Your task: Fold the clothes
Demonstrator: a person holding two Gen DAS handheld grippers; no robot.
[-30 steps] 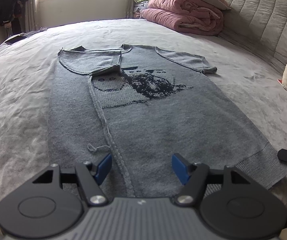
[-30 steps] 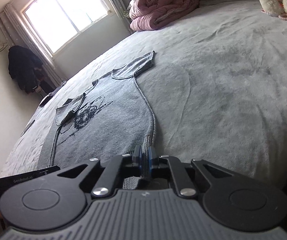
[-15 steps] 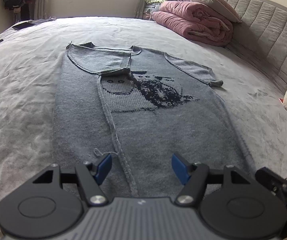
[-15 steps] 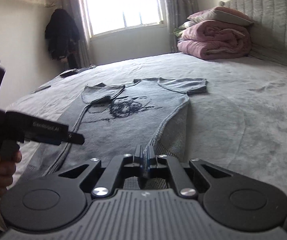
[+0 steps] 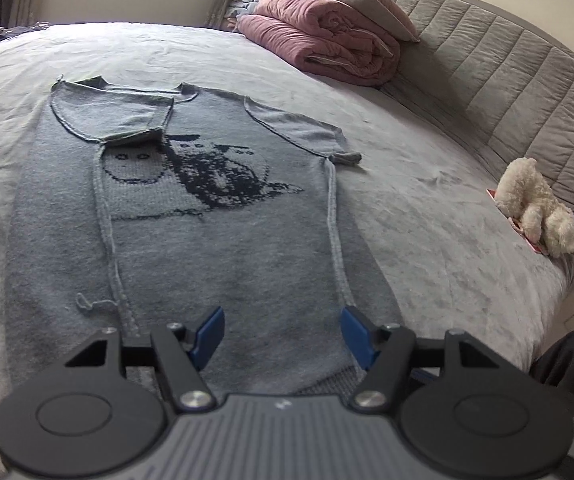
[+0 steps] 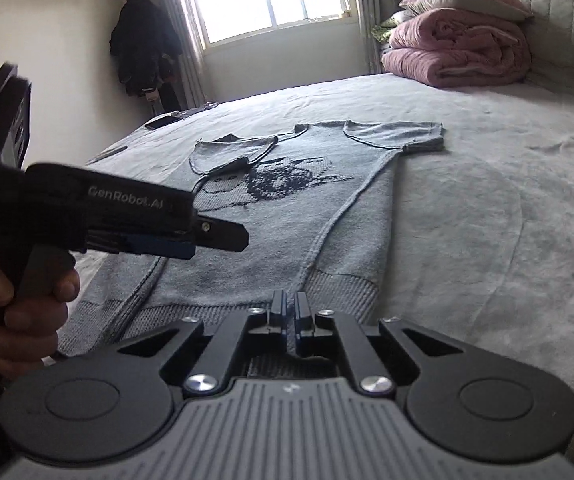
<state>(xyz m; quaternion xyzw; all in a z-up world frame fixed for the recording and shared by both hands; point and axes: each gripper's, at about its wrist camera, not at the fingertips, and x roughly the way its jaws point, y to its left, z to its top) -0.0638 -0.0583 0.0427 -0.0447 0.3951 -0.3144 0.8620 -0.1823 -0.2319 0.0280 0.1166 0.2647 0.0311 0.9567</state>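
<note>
A wide bed [image 5: 427,216] under a grey blanket fills both views, with a quilted headboard [image 5: 519,80] along its far side. A grey knitted sweater [image 5: 215,248] with a dark animal picture lies flat on the bed, one sleeve and side folded in over its front, its ribbed hem [image 6: 327,292] toward the cameras. A rolled pink duvet [image 5: 327,52] sits by the headboard, and a white plush toy [image 5: 535,204] lies farther along it. The left gripper [image 5: 281,330] hangs over the hem end with its jaws apart and nothing between them. The right gripper [image 6: 290,312] has its jaws nearly together just above the hem, gripping nothing, having just opened slightly
</note>
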